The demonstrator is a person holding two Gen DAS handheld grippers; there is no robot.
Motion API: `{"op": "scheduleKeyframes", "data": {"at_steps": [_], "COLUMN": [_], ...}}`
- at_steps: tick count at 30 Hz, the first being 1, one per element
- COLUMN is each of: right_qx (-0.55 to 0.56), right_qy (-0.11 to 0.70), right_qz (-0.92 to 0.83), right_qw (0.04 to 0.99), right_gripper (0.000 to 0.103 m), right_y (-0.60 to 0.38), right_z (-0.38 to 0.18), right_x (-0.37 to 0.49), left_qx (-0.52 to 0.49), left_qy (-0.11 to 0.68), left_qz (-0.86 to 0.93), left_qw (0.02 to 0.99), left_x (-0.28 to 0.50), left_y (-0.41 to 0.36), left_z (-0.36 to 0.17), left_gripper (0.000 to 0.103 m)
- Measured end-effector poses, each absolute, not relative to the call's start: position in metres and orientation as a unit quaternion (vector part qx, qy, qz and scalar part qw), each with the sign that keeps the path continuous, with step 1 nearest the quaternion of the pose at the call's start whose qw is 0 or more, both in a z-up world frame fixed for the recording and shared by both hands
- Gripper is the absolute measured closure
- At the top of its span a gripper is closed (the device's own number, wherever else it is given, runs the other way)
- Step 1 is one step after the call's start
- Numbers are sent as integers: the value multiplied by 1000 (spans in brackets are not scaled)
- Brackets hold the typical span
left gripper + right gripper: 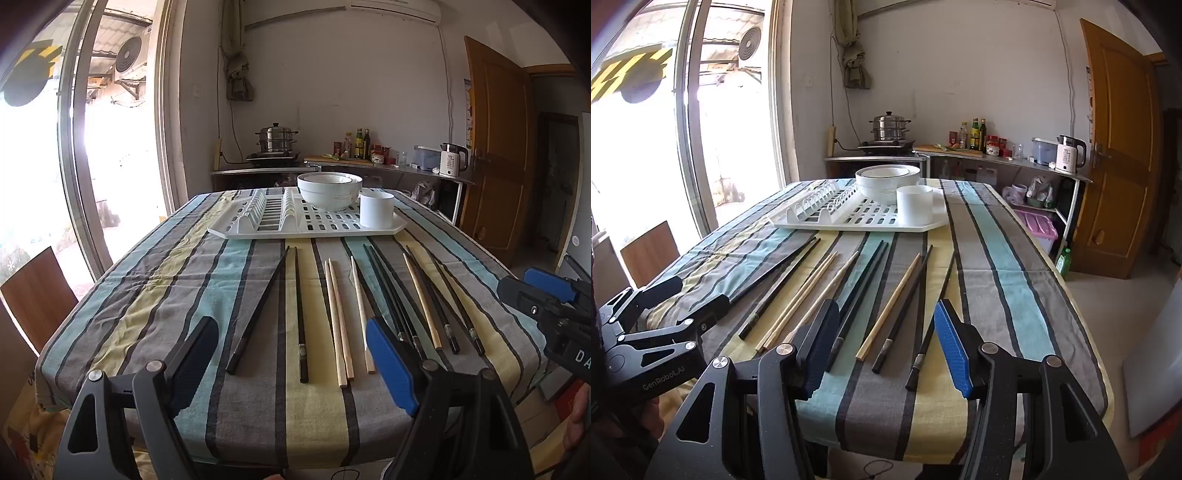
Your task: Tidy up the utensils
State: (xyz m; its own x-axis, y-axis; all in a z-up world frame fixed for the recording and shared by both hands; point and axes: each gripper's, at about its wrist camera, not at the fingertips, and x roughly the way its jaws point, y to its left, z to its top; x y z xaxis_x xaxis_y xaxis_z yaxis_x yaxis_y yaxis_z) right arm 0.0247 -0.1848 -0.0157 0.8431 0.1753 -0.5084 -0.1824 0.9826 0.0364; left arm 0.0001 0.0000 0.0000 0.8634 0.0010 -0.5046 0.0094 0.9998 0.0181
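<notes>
Several chopsticks lie side by side on the striped tablecloth, black ones (300,314) (894,321) mixed with pale wooden ones (338,321) (888,308). Behind them stands a white dish rack (306,225) (860,218) bearing stacked white bowls (328,192) (886,182) and a white cup (376,209) (915,205). My left gripper (291,363) hovers open above the near ends of the left chopsticks, nothing between its fingers. My right gripper (886,354) hangs open over the near ends of the right chopsticks; it also shows at the right edge of the left wrist view (546,299).
A wooden chair back (37,295) stands at the table's left side by the glass door. Beyond the table a counter holds a steamer pot (277,142), bottles and a kettle (1069,155). A wooden door (1119,147) is at right.
</notes>
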Motion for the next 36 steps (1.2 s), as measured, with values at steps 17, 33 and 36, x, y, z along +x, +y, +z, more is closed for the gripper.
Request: {"op": "scheduleKeyframes", "data": {"at_steps": [17,33,36], "right_qx": [-7,-7,-7], "right_qy": [264,265,267], "right_qz": [94,94,96], "right_qw": [960,959,959], "right_gripper": [48,48,48], "right_y": [-184,-184,-182], "right_z": [-15,-15,-16], "right_x": [25,26,26], "left_qx": [8,7,4], "left_qy": [262,260,260], "left_qz": [-3,-3,-3], "left_qw": [965,966,966], "left_x": [0,-2,0], "left_y": [0,-6,-9], "left_z": [0,0,0], "left_gripper": [21,21,21]}}
